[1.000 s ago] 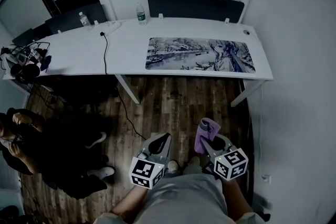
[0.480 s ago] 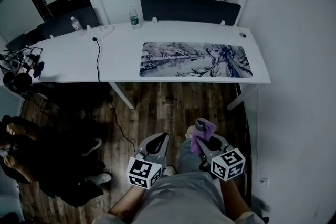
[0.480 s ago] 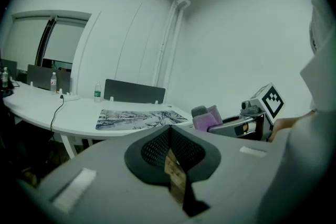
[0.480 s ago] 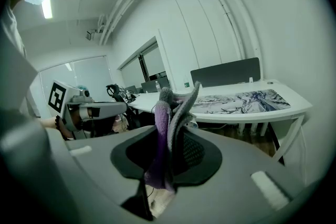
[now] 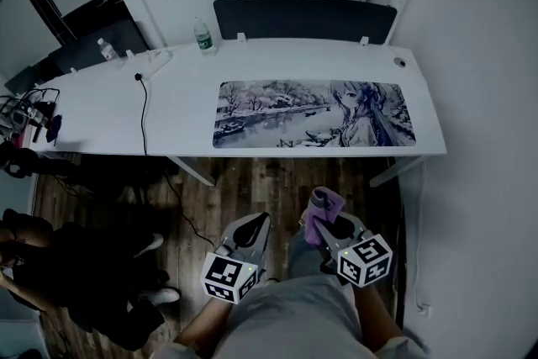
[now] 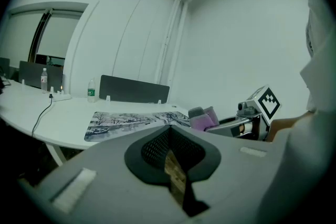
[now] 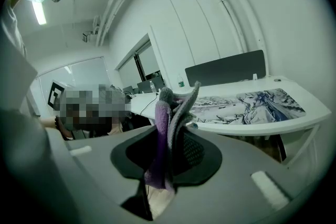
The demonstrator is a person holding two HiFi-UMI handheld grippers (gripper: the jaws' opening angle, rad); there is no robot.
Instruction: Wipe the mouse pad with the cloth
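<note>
Cloth [image 7: 169,128], purple and grey, stood bunched between the fingers [image 7: 202,157] of the right gripper [image 5: 334,224], which were clenched on it so that its folds rose above their tips. The left gripper [image 5: 253,225] held nothing: its fingers [image 6: 149,150] were pressed together at the tips. Both grippers hung low over the wooden floor [image 5: 252,181], close to the person's lap and well apart from the white worktop [image 5: 168,92]. On that worktop the mouse pad [image 5: 313,113], printed with a wintry scene, lay flat near the front edge.
</note>
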